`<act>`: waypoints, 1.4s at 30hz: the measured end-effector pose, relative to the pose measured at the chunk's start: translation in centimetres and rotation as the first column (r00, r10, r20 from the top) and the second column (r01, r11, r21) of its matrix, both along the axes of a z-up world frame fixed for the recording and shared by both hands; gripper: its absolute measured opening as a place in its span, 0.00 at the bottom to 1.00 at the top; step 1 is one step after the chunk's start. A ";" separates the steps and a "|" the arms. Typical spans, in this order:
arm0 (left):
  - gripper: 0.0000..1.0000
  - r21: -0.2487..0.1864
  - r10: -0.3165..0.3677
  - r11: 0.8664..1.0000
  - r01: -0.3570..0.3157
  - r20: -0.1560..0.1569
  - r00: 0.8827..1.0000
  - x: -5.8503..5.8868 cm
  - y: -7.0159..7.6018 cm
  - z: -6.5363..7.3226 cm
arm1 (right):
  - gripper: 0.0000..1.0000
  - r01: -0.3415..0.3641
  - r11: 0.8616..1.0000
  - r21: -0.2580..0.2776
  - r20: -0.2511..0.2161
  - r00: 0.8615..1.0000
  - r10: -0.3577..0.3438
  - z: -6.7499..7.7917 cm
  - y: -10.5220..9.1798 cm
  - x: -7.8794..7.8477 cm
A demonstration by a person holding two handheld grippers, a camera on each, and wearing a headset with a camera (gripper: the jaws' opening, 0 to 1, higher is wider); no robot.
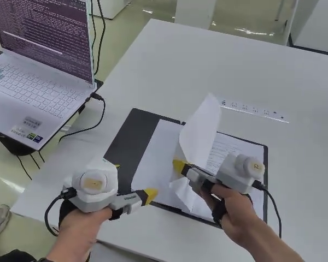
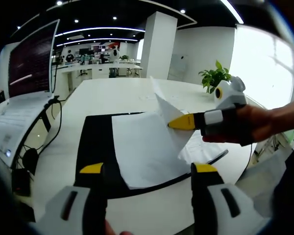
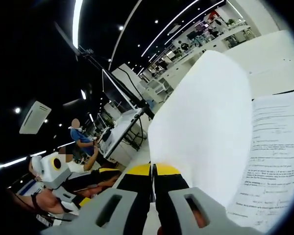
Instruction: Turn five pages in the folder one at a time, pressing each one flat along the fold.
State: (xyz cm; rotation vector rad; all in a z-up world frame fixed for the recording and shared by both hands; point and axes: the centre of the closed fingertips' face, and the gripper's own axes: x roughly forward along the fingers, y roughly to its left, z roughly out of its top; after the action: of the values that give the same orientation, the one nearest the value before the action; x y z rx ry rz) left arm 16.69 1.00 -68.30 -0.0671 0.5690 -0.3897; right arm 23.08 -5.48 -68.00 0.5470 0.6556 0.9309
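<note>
Nearest the camera, at the lower left of the head view, the left gripper point(image 2: 148, 169) is held just in front of the black folder point(image 1: 126, 143). Its jaws are spread wide and they touch nothing. The right gripper point(image 3: 153, 170) has its jaws pressed together, pinching the lower part of a white page point(image 1: 201, 131), which stands lifted over the middle of the open folder. The print on the right-hand sheet point(image 1: 232, 150) is too small to read. The laptop point(image 1: 38, 65) at the upper left is cut off by the frame.
</note>
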 end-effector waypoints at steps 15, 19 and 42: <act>0.70 0.016 -0.015 1.000 0.014 0.005 1.000 0.1 2.3 0.4 | 0.00 -0.047 0.999 -0.015 -0.037 0.998 0.046 -2.4 3.6 -1.2; 0.69 0.009 -0.004 1.000 0.004 -0.004 1.000 0.2 3.3 0.3 | 0.00 -0.042 0.999 -0.016 -0.053 0.998 0.041 -3.0 4.2 -1.2; 0.69 0.041 -0.033 0.999 0.035 -0.037 0.999 -0.1 5.8 -0.5 | 0.00 -0.032 0.999 -0.043 -0.199 0.980 0.023 -8.8 7.0 -0.8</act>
State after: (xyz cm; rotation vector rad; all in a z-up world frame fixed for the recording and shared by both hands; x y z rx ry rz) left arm 16.63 6.80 -68.77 -0.0241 0.6145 -0.4101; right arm 22.29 1.54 -76.76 0.5955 0.8641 0.8913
